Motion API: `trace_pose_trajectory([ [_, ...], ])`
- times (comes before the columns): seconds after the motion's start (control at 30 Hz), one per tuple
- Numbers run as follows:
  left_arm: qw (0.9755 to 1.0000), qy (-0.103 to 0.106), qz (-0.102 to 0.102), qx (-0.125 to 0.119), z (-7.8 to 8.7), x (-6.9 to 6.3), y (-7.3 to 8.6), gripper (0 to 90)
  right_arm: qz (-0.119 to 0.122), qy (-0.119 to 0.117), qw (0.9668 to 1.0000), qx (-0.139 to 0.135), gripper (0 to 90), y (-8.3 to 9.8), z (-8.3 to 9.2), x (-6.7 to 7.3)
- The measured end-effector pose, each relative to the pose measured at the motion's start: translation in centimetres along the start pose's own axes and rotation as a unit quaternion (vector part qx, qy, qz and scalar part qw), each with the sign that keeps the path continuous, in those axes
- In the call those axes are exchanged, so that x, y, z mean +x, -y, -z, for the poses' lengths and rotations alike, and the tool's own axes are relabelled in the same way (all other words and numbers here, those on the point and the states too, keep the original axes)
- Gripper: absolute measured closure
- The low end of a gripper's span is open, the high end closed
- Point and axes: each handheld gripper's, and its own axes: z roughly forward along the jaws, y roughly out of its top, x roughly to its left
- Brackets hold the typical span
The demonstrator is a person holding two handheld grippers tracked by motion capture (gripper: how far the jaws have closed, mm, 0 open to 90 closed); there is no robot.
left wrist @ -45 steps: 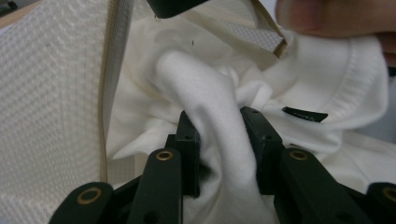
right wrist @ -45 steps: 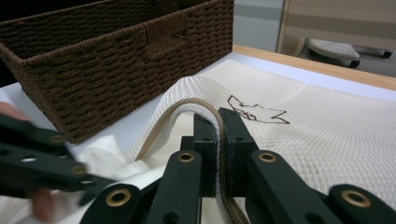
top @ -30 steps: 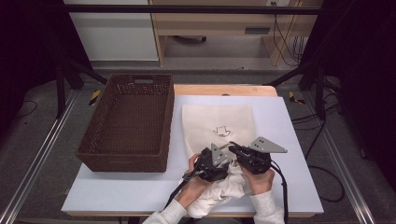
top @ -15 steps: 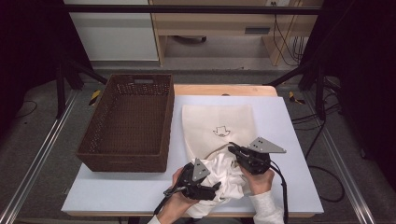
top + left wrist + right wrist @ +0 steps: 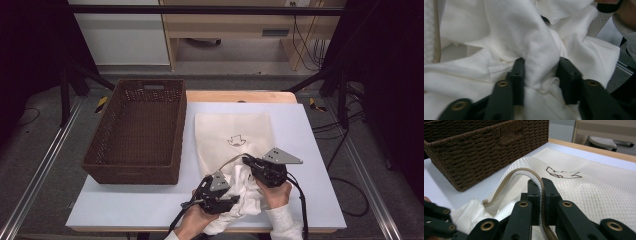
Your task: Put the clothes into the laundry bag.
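- White counter (image 5: 310,150) under dim light, dark floor and a pale cabinet behind; at its near edge lies a crumpled white garment (image 5: 242,192), partly tucked into the mouth of a mesh laundry bag (image 5: 235,135).
- Left gripper (image 5: 227,196) sits low in the cloth. Its jaws have just been closing, and in the left gripper view a thick fold of the garment (image 5: 541,57) is bunched between them, pinched from both sides.
- Right gripper (image 5: 248,162) has its jaws clamped tight on the bag's zipper edge (image 5: 534,176), holding that rim lifted in an arch so the mouth gapes.
- Step in hand, as I read it: stuffing the garment into the bag. Most of the cloth is outside the opening, so this is early.
- Next move calls for pushing the gathered fold forward under the raised rim while the right side keeps the mouth up.
- The bag's far half lies flat, a small dark emblem (image 5: 235,141) on it.
- A brown wicker basket (image 5: 107,150) stands just left of the bag; its inside looks empty.
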Motion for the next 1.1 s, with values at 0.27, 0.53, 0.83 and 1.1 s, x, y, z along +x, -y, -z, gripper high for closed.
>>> trace_pose_trajectory([
  [0.27, 0.9988, -0.034, -0.027, -0.023, 0.5, -0.7, -1.7, 76.0, -0.004, 0.001, 1.0, -0.005, 86.1, -0.1, 0.4, -0.2],
  [0.53, 0.9965, -0.067, -0.038, -0.032, -0.5, -0.5, -4.7, 76.7, -0.011, 0.001, 0.9997, -0.022, 86.1, -0.5, 1.1, -0.4],
  [0.83, 0.9932, -0.111, -0.023, -0.026, -4.1, 1.7, -5.1, 74.7, -0.008, 0.001, 0.9997, -0.023, 86.1, -0.5, 1.1, -0.3],
  [1.1, 0.9895, -0.13, -0.044, -0.046, -3.4, 1.4, -4.3, 48.4, -0.001, 0.004, 0.9999, -0.015, 86.1, -0.3, 0.8, -0.2],
])
